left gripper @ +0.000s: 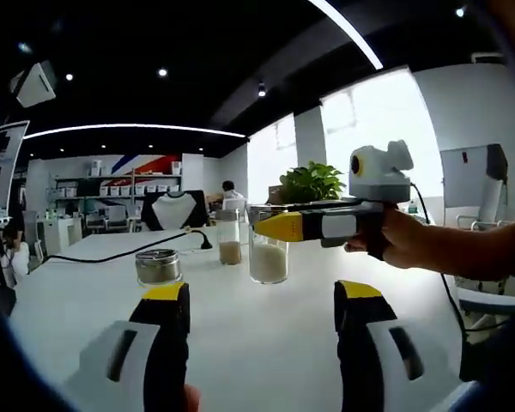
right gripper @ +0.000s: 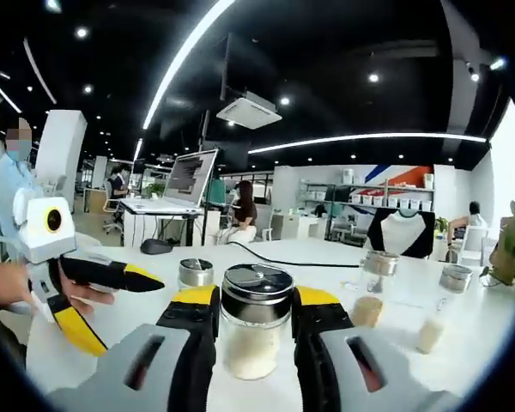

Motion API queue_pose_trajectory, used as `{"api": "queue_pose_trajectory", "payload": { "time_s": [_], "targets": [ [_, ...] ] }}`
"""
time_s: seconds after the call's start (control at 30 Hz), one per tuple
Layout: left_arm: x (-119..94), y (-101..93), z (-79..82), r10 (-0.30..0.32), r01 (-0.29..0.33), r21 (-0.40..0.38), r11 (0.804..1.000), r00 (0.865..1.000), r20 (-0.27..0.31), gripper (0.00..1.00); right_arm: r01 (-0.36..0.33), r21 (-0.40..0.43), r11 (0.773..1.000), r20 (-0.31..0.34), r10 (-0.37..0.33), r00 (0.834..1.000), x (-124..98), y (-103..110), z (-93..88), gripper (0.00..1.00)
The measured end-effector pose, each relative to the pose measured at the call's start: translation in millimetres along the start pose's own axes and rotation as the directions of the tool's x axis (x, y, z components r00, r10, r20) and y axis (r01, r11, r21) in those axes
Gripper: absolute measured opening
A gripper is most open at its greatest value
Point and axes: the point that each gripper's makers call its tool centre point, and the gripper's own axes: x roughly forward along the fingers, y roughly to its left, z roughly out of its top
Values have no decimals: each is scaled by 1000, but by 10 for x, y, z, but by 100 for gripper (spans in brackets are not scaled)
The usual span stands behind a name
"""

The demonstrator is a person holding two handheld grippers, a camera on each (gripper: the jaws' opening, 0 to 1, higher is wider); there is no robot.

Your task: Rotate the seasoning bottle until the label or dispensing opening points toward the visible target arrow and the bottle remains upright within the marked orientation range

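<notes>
The seasoning bottle (right gripper: 254,343) is a clear glass jar of white powder with a dark metal shaker lid, standing upright on the white table (right gripper: 395,369). My right gripper (right gripper: 256,296) is shut on it just below the lid, one yellow-tipped jaw on each side. In the left gripper view the same bottle (left gripper: 268,260) stands mid-table, and the right gripper (left gripper: 270,225) reaches in from the right in a person's hand (left gripper: 403,240). My left gripper (left gripper: 262,296) is open, well short of the bottle, with nothing between its jaws. It also appears open at the left (right gripper: 124,311).
A short metal-lidded jar (left gripper: 158,268) stands left of the bottle, and a taller jar of brown seasoning (left gripper: 230,240) behind it. Two more jars (right gripper: 366,305) (right gripper: 431,330) stand to the right. A black cable (left gripper: 112,255) crosses the far table. A plant (left gripper: 311,182) stands behind.
</notes>
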Motion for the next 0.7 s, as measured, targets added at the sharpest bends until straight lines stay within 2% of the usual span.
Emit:
{"api": "queue_pose_trajectory", "payload": {
  "time_s": [0.07, 0.1, 0.17, 0.23, 0.3, 0.43, 0.5, 0.57, 0.6, 0.63, 0.67, 0.7],
  "targets": [
    [23, -75, -43, -18, 19, 35, 999, 999, -28, 66, -26, 16, 1000, 7, 26, 1000, -87, 119, 18, 31],
    [26, -98, -34, -21, 21, 36, 999, 1000, -22, 64, -30, 13, 999, 8, 30, 1000, -114, 159, 23, 31],
    [36, -180, 22, -56, 56, -1, 998, 998, 13, 62, -42, -18, 999, 2, 42, 999, -178, 262, 29, 31],
    [36, -232, 15, -80, 80, -38, 996, 997, 8, 56, -50, -31, 998, 7, 50, 999, -239, 347, 49, 31],
    [43, -269, -6, -98, 98, -30, 995, 995, 1, 53, -80, -20, 997, 10, 80, 997, -297, 459, 69, 31],
    [59, -419, -20, -156, 156, 32, 987, 988, -10, 55, -128, -21, 992, 14, 128, 992, -390, 642, 81, 31],
    [50, -500, 7, -191, 191, 54, 980, 982, -1, 53, -152, 11, 988, 21, 152, 988, -444, 698, 86, 31],
    [36, -596, -6, -241, 241, 88, 966, 970, -12, 50, -199, 8, 980, 31, 198, 980, -492, 782, 89, 31],
    [27, -636, -41, -256, 258, 110, 960, 966, -35, 50, -242, 7, 970, 48, 241, 969, -528, 852, 87, 31],
    [25, -646, -57, -258, 262, 123, 957, 965, -45, 50, -252, 21, 967, 53, 251, 967, -544, 868, 79, 31],
    [13, -706, -97, -282, 289, 168, 942, 957, -67, 50, -275, 53, 960, 52, 273, 961, -584, 885, 27, 31],
    [8, -723, -101, -289, 297, 174, 939, 955, -69, 48, -278, 58, 959, 53, 275, 960, -595, 887, 17, 31]
  ]
}}
